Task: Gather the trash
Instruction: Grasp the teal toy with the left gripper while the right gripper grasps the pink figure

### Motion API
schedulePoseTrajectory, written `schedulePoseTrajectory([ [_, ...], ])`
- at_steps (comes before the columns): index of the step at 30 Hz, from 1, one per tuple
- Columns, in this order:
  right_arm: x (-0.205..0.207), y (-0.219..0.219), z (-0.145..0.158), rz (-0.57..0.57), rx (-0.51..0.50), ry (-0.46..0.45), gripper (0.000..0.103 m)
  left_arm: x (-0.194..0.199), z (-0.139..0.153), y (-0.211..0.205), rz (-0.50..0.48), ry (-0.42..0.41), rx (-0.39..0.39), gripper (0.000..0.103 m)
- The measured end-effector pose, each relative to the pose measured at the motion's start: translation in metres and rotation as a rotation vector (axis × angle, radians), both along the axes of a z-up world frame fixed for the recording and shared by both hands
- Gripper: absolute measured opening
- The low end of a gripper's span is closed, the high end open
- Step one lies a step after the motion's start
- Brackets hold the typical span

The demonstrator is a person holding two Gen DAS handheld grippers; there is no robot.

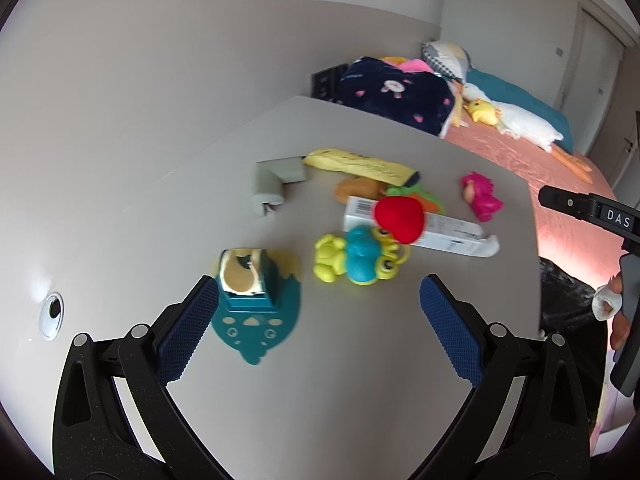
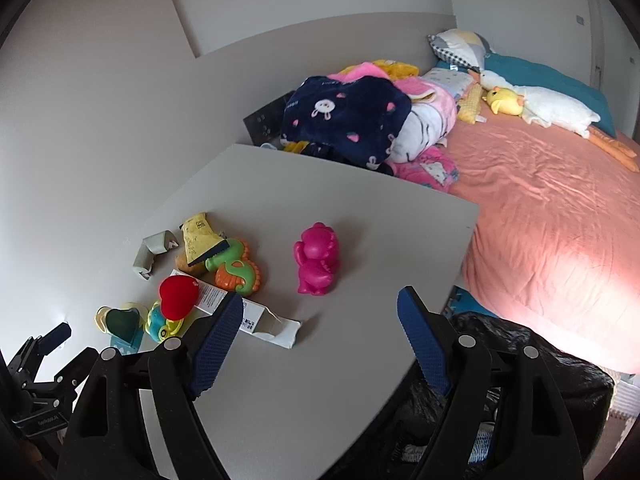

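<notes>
On the grey table (image 1: 320, 380) lie a torn white carton (image 1: 452, 236) (image 2: 260, 322), a yellow wrapper (image 1: 360, 164) (image 2: 196, 234) and a bent grey cardboard piece (image 1: 276, 184) (image 2: 154, 254). My left gripper (image 1: 320, 320) hovers open above the table's near part, its left pad beside a teal toy (image 1: 248, 300), nothing between the jaws. My right gripper (image 2: 320, 340) is open and empty over the table's right front corner, its left pad just above the carton's near end. A black trash bag (image 2: 520, 380) (image 1: 568, 300) sits below the table's right edge.
Toys lie among the trash: a red plush heart (image 2: 178, 296), a pink figure (image 2: 316, 260), an orange-green seahorse (image 2: 236, 268) and a yellow-blue frog (image 1: 356, 260). A bed (image 2: 540, 220) with blankets and plush toys stands to the right. A wall lies behind.
</notes>
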State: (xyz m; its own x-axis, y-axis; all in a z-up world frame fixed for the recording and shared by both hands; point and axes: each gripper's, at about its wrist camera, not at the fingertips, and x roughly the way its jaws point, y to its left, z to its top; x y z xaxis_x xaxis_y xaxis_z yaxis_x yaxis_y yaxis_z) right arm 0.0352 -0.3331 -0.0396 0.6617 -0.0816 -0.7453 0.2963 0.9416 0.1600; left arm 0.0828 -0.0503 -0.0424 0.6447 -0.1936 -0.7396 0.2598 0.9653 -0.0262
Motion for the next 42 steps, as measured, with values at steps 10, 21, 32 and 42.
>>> schedulePoseTrajectory([
  [10,0.049,0.004,-0.030,0.016,-0.052,0.066,0.080,0.035,-0.024,0.028,0.085,0.028,-0.004,0.095],
  [21,0.088,0.000,-0.054,0.022,-0.087,0.127,0.080,0.055,-0.048,0.033,0.105,0.081,0.003,0.059],
  [32,0.103,0.005,-0.070,0.051,-0.129,0.185,0.041,0.061,-0.060,0.034,0.081,0.114,-0.001,0.036],
  [42,0.088,0.006,-0.059,0.043,-0.101,0.152,0.041,0.054,-0.047,0.031,0.080,0.069,0.004,0.035],
])
